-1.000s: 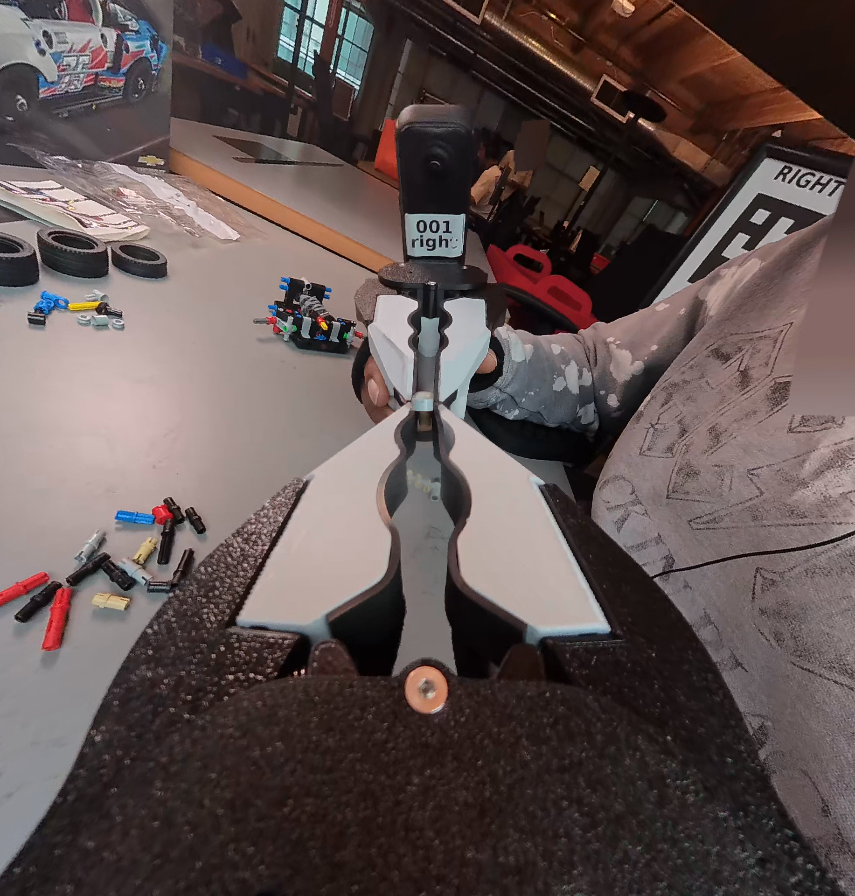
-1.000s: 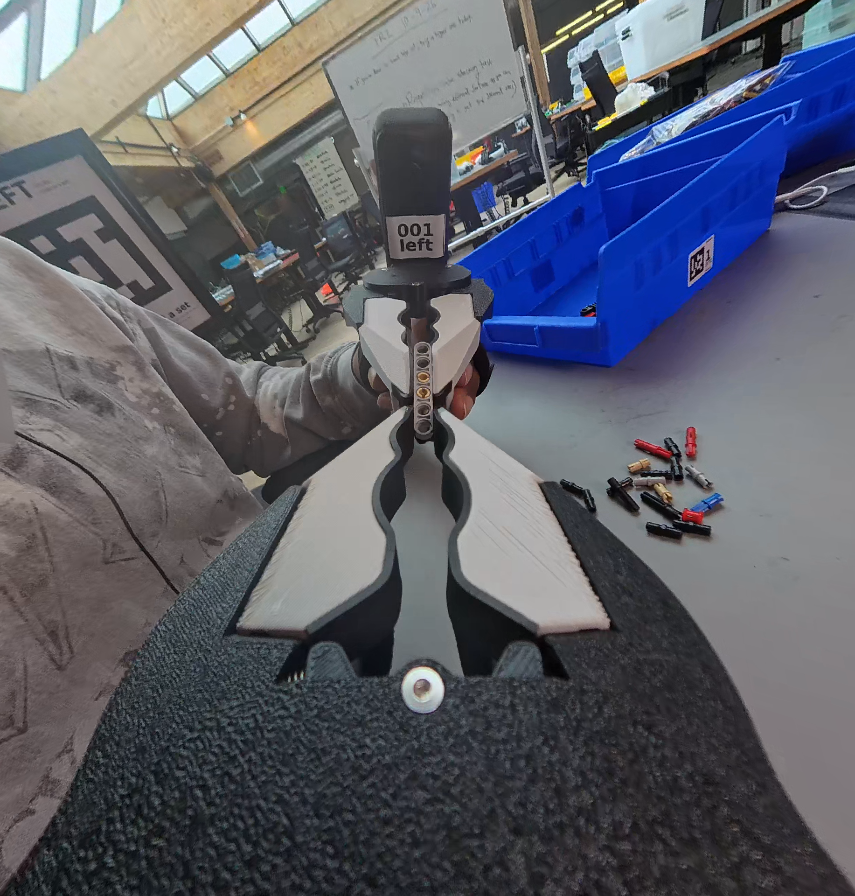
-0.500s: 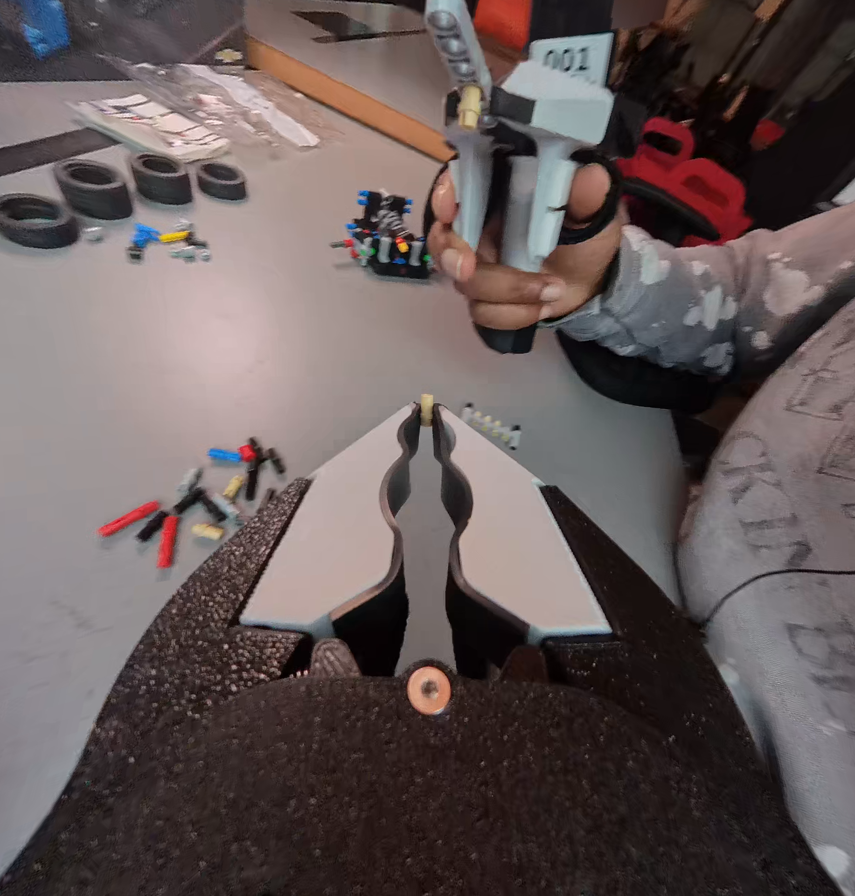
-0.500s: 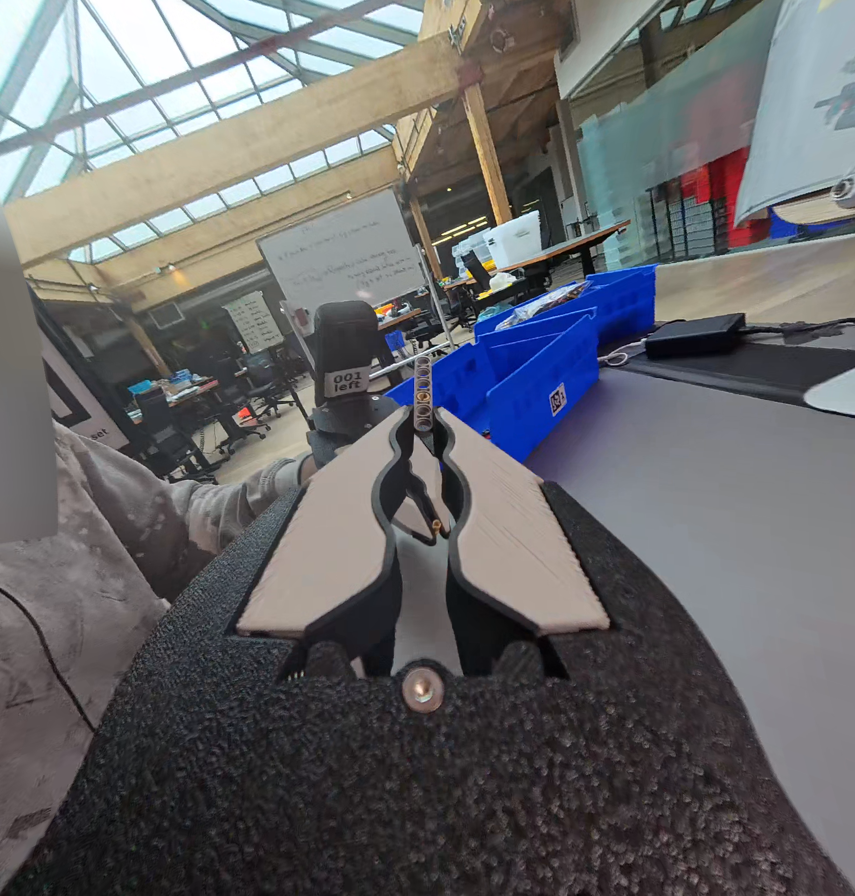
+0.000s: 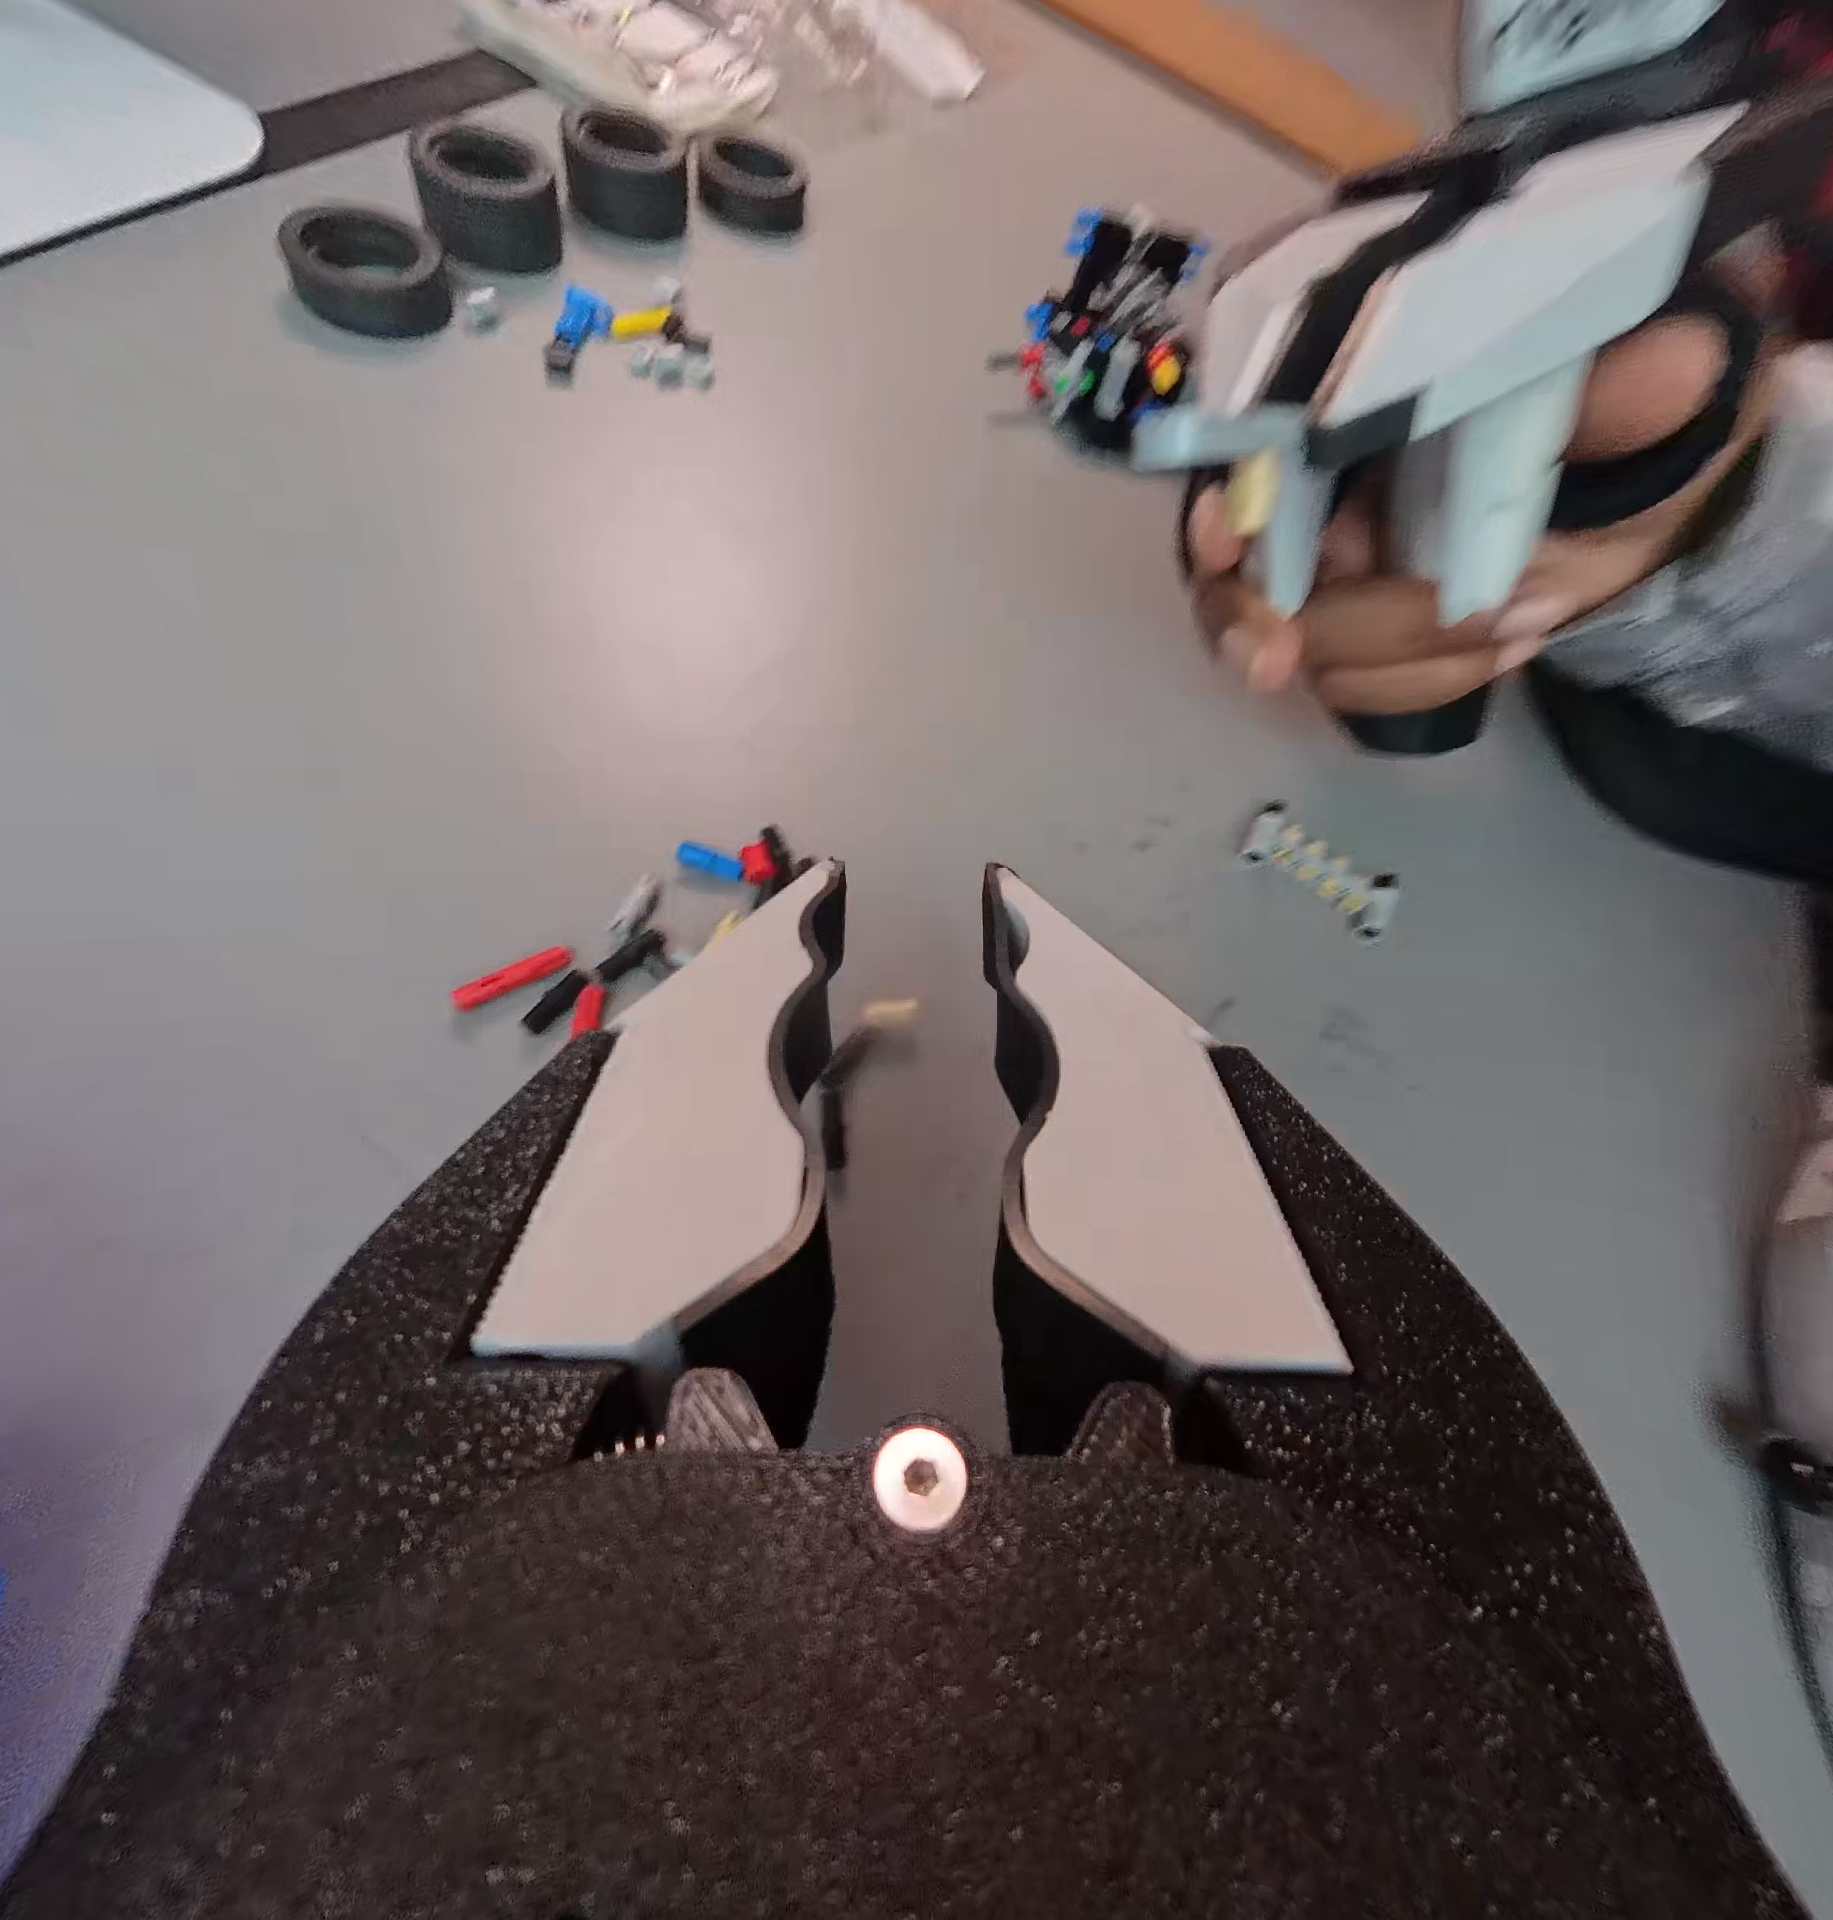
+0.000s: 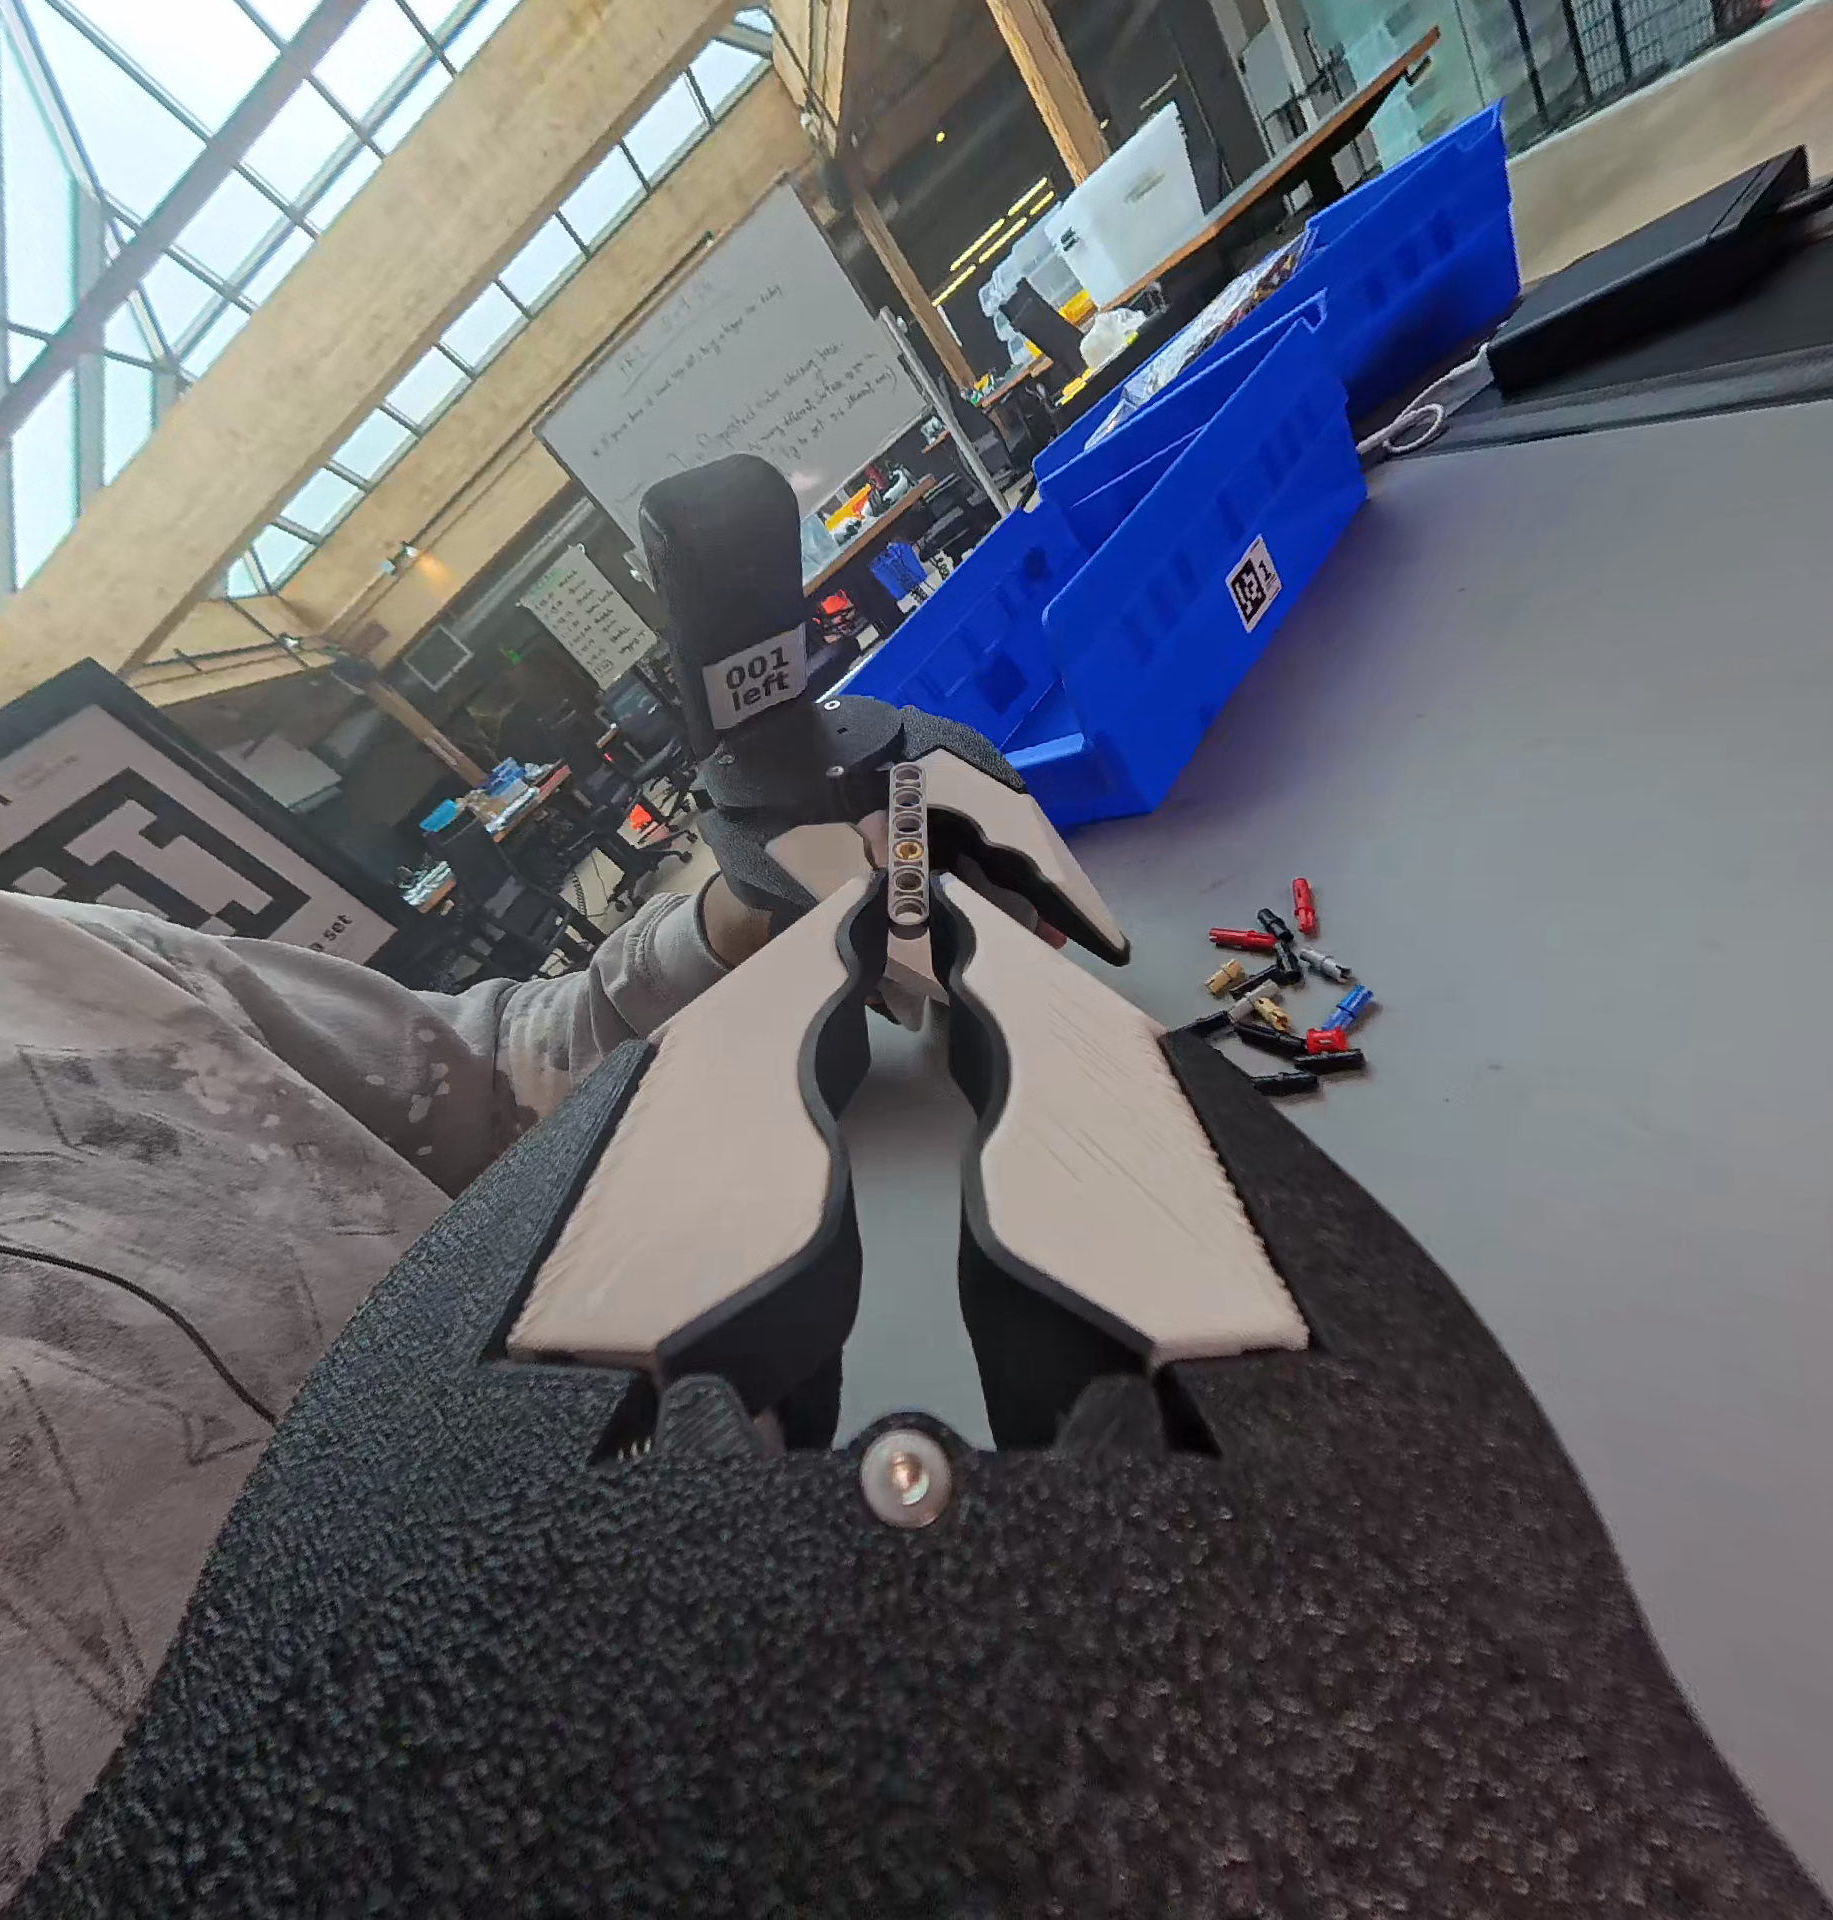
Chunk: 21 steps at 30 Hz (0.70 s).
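Note:
My left gripper (image 5: 914, 873) is open and empty, tilted down over the grey table (image 5: 476, 644). A blurred tan pin (image 5: 888, 1010) and a black pin (image 5: 839, 1086) show in the gap between its fingers. I cannot tell whether the tan pin lies on the table or is in the air. A pile of small pins (image 5: 621, 940) lies just left of its left finger. My right gripper (image 6: 910, 899) is shut on a grey beam with holes (image 6: 905, 821), held upright. One hole has a tan pin in it. In the left wrist view the right gripper (image 5: 1307, 436) is held up at the upper right.
A second grey beam with tan pins (image 5: 1317, 873) lies right of the left gripper. Black tyres (image 5: 538, 197), a few loose parts (image 5: 621, 327) and a part-built model (image 5: 1109, 343) lie farther back. Blue bins (image 6: 1203, 582) stand beyond the pin pile (image 6: 1286, 997). A person's sleeve (image 6: 268, 1091) is at the left. The left gripper's tips are roughly 8 cm from the right gripper's. Both grippers' tips are roughly 25 cm from the part-built model (image 5: 1109, 343).
The two grippers were tip to tip, then drew apart. My left gripper was shut on a tan pin; it has opened, let it go and tipped down. The right gripper swung with the beam.

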Each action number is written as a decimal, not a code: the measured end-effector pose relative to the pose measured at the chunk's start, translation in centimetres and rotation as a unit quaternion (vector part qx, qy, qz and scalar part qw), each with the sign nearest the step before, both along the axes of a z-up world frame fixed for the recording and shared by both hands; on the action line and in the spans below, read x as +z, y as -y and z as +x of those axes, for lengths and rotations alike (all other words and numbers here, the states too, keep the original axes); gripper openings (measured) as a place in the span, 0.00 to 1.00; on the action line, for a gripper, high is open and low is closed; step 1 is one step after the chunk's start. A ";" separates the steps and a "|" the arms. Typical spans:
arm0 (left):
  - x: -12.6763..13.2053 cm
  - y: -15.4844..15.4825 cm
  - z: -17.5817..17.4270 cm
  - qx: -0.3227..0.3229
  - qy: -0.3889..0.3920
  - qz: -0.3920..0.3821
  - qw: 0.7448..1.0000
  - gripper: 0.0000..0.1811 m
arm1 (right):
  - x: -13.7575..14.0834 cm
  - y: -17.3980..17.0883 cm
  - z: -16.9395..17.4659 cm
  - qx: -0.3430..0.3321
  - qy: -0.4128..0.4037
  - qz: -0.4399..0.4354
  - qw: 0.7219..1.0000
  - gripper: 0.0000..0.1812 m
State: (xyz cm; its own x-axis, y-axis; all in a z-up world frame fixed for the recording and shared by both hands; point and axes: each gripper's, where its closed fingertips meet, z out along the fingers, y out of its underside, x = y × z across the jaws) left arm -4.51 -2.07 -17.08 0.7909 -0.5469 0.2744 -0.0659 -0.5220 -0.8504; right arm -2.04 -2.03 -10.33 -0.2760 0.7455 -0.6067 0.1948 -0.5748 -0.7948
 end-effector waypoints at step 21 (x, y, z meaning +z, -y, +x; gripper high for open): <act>7.2 3.1 3.0 -0.106 0.325 0.016 0.940 0.02 | 0.7 3.0 -0.3 0.054 -0.033 -0.020 0.998 0.04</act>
State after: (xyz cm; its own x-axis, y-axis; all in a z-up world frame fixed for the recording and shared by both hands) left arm -1.50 -5.13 -9.90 0.3344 -0.6889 0.6431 0.3736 -0.5296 -0.7615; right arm -2.30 -5.05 -9.65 -0.3946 0.6844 -0.6131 0.2052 -0.5848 -0.7848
